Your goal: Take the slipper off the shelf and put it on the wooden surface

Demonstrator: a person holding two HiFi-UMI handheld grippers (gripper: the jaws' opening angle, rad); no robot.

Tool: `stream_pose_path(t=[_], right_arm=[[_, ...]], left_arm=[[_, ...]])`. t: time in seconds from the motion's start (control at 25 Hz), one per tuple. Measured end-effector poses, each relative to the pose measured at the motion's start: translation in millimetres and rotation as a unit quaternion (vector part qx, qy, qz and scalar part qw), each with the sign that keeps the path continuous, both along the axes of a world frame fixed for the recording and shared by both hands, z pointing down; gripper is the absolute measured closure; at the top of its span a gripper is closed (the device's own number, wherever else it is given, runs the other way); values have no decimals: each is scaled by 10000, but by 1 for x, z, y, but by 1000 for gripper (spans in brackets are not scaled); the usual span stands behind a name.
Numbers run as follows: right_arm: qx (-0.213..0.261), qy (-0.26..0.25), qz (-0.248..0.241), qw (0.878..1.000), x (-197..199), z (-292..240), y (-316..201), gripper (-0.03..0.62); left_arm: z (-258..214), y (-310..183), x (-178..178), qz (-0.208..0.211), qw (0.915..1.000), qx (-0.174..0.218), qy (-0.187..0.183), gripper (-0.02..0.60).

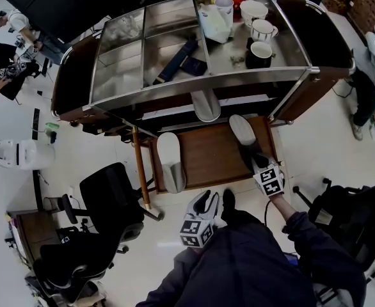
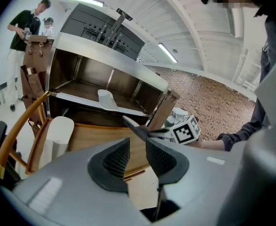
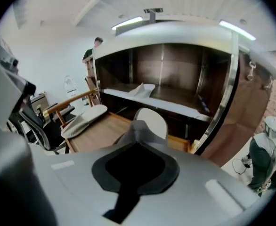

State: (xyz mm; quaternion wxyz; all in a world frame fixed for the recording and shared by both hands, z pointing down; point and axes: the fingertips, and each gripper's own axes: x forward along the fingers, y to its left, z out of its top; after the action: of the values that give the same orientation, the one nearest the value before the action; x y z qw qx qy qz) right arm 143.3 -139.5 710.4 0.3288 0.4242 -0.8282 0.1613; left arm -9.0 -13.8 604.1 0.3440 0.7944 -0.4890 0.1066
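The right gripper has its fingers together, pinching the near end of the slipper. The slipper's long axis runs near-to-far over the right of the wooden surface. The left gripper waits nearer, fingers apart and empty.

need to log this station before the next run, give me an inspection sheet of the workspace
surface: wood surface below the shelf, two slippers on it
job's things: left slipper lying flat on the wood; right slipper at the wood's right side; shelf slipper not yet taken
clutter: cups and a bowl on the cart top
grippers: left gripper open, nothing between its jaws; right gripper shut on the right slipper's near end
cables: one cable loose on the floor
surroundings: chairs close by, people standing around
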Motion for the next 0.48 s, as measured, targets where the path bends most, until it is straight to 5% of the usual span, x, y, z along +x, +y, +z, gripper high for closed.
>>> stream_pose_path(t=[0.28, 0.48], right_arm=[[1067, 25, 245, 9940, 17, -76, -117, 583], [844, 494, 416, 9943, -1, -48, -226, 583]], left_arm=[[-1, -10, -1, 1, 10000, 0, 2, 454], [-7, -7, -19, -342, 9994, -14, -92, 454]])
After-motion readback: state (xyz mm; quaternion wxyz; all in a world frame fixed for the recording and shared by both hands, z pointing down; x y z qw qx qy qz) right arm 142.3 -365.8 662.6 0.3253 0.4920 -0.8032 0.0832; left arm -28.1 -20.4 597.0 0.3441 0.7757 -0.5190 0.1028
